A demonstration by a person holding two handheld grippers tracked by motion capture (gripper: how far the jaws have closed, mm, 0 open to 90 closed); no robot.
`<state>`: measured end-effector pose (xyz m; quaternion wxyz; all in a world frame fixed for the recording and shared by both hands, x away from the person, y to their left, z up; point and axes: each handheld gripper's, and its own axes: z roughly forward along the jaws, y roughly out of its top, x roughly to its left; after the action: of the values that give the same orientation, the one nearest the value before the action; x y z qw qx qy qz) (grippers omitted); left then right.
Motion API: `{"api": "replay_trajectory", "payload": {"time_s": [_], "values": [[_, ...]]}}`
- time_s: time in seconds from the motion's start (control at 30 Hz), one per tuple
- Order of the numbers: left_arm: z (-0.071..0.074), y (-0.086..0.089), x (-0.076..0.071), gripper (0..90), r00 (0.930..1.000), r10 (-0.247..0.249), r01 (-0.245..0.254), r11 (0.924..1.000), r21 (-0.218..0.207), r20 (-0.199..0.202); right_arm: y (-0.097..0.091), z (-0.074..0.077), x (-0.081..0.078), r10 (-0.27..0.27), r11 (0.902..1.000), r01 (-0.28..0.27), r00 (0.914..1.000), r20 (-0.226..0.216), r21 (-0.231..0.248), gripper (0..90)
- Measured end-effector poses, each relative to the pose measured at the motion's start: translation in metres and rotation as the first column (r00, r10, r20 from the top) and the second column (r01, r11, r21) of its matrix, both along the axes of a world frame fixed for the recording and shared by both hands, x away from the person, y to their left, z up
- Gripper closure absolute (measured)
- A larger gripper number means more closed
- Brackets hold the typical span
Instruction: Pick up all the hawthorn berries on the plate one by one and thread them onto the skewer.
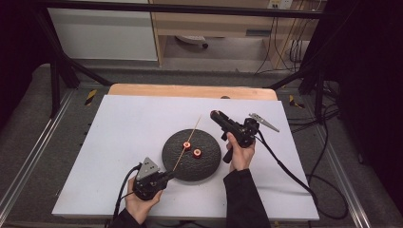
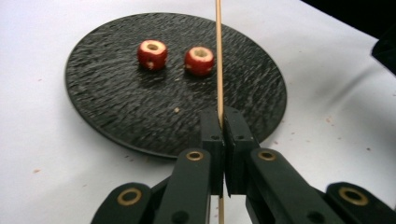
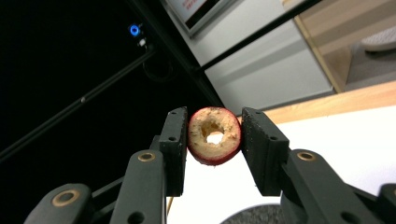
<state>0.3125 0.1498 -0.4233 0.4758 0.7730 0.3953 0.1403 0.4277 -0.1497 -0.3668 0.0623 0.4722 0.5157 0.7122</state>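
L gripper (image 2: 223, 126), near tabletop's (image 1: 123, 123) front edge: fingers clamped on wooden skewer (image 2: 218, 56) slanting over black plate (image 2: 116, 116) w/ two cored fruit pieces (image 2: 152, 53). R gripper (image 3: 214, 140), raised toward far-right: fingers pinch third cored piece (image 3: 215, 136)

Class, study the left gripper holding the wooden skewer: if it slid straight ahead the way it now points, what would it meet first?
Probably the black plate: the left gripper, shut on the skewer, points across its near rim. Farther on, the right-hand cored red fruit lies close beside that line, though depth is uncertain.

Lab recording rig: black metal frame (image 1: 62, 66), loose cables (image 1: 328, 156), white-covered table (image 1: 123, 128), bare floor.
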Motion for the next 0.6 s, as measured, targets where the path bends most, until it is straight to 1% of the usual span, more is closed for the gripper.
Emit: {"api": "replay_trajectory", "payload": {"time_s": [0.13,0.27,0.4,0.6], "values": [[0.001,-0.007,-0.001,88.0,1.0000,-0.008,0.008,0.9999,-0.009,-0.004,0.000,0.000,0.002,-0.012,0.9995,0.012,0.9997,0.021,0.030,62.7],[0.003,-0.014,-0.001,88.0,0.9998,-0.018,0.018,0.9997,-0.019,-0.009,-0.001,0.001,0.003,-0.040,0.9978,0.037,0.9979,0.051,0.055,62.7],[0.006,-0.021,-0.002,88.0,0.9996,-0.027,0.027,0.9993,-0.028,-0.008,-0.001,0.000,0.006,-0.049,0.9954,0.043,0.9968,0.063,0.085,62.7],[0.008,-0.030,-0.002,88.0,0.9993,-0.036,0.035,0.9985,-0.043,-0.011,0.001,-0.001,0.007,-0.074,0.9916,0.065,0.9942,0.078,0.112,62.7]]}}
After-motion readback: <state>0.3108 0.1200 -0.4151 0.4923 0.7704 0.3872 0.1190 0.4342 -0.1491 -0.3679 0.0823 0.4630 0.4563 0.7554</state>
